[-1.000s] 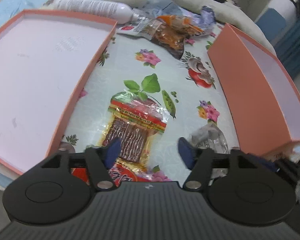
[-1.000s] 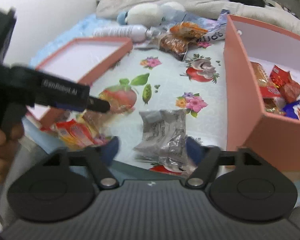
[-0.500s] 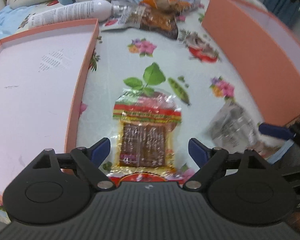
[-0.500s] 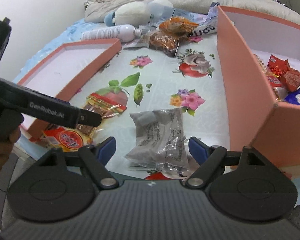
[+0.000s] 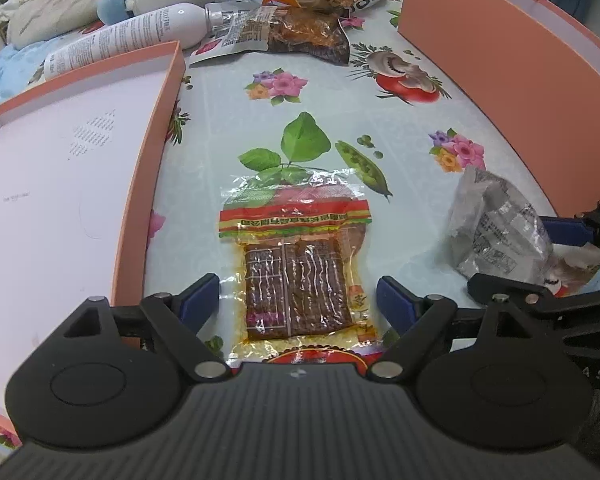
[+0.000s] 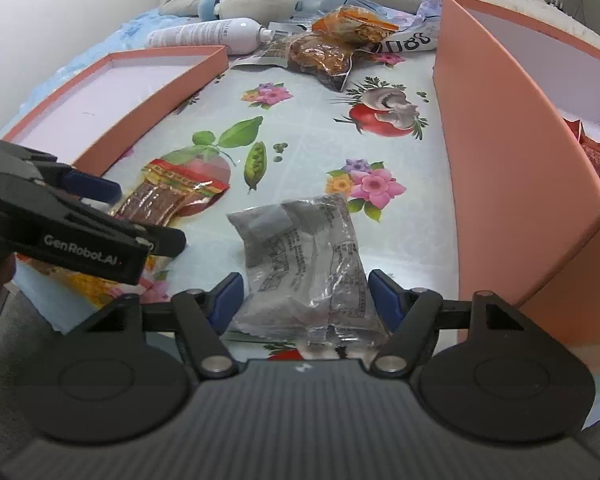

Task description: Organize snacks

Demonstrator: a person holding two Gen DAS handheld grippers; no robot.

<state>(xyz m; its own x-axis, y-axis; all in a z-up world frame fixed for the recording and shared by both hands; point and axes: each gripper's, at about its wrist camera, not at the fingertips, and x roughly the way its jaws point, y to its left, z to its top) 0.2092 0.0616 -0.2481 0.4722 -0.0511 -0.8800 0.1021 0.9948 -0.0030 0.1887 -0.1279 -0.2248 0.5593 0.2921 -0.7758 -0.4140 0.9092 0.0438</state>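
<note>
Left wrist view. The left gripper (image 5: pixel 298 300) is spread wide, its blue pads straddling but not touching a clear packet of brown dried tofu (image 5: pixel 296 264) lying flat on the floral tablecloth (image 5: pixel 228 112). The shallow box lid (image 5: pixel 162 148) on the left holds nothing visible. A grey foil packet (image 5: pixel 496 228) lies to the right, near the tall salmon box (image 5: pixel 500 68). Further snack bags (image 5: pixel 300 28) and a white spray bottle (image 5: pixel 128 40) lie at the far edge.

Right wrist view. The right gripper (image 6: pixel 302 300) is closing around the grey foil packet (image 6: pixel 300 256); the pads sit just beside its edges, with no firm pinch apparent. The salmon box (image 6: pixel 512 152) already holds several snacks (image 6: pixel 592 152).

Progress, as judged: partly done. At least four packets remain outside the box.
</note>
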